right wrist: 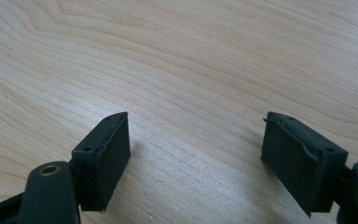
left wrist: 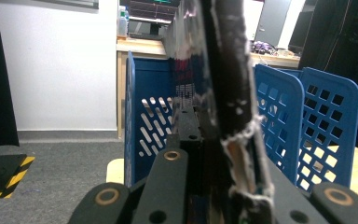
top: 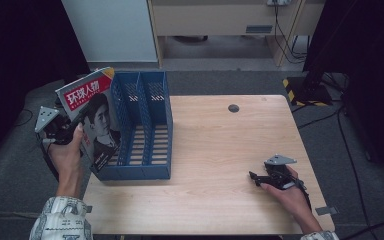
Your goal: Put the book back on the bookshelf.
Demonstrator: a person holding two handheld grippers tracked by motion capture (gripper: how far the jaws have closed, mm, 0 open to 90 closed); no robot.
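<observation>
High view: magazine [top: 93, 117] clamped betw. left gripper [top: 72, 125] jaws, beside rack [top: 145, 125].

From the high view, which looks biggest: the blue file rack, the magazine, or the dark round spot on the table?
Largest to smallest:
1. Blue file rack
2. Magazine, held tilted nearer the camera, so its real size is less sure
3. Dark round spot on the table

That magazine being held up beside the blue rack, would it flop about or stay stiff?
Probably a little bendy: the magazine is thin, though it stands fairly flat in the left tool. Its glossy-looking cover may be slippery. The worn edge suggests it frays easily, so sliding it into the blue rack calls for care.
</observation>
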